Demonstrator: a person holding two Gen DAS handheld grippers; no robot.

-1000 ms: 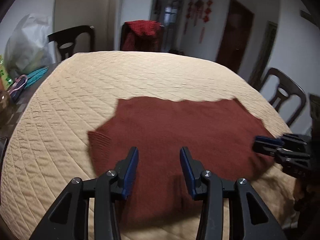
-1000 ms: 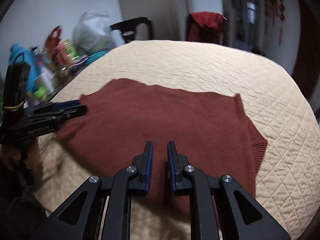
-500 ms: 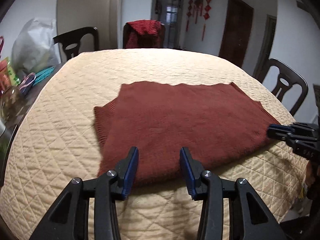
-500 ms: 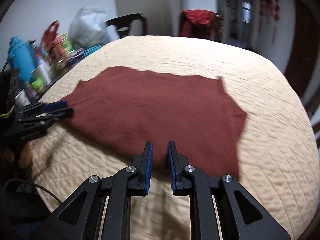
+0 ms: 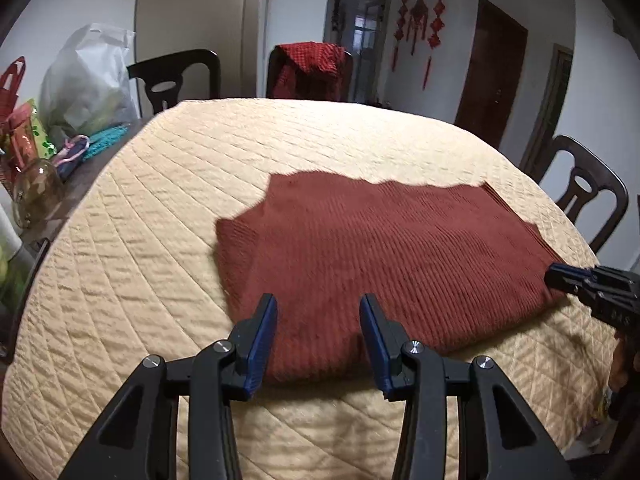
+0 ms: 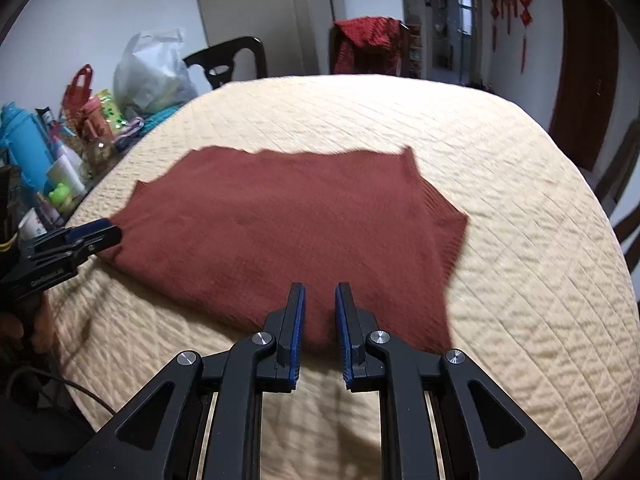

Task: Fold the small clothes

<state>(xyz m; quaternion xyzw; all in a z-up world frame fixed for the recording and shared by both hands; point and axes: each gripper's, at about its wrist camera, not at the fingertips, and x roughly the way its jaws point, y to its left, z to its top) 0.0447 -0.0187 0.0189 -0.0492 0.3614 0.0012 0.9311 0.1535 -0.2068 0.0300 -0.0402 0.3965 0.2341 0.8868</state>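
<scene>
sweater [image 5: 384,264] slid lower in frame; my left hand-held gripper [image 5: 318,340] open, right hand-held gripper [image 6: 320,330] slightly open, both empty.

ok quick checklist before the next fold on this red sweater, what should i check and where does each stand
1. Sweater lies flat on the quilted cover: ok, no bunching visible.
2. Left gripper empty and ready: ok, jaws stand apart over the near edge with nothing pinched.
3. Right gripper ready to take cloth: not ok, jaws nearly together with a narrow gap; nothing is gripped.
4. Both grippers at the near edge: ok, one near each end.
5. Clutter at the table side clear of the sweater: ok, it sits off the cover.
6. Layers underneath lie even: cannot tell, hidden.
</scene>
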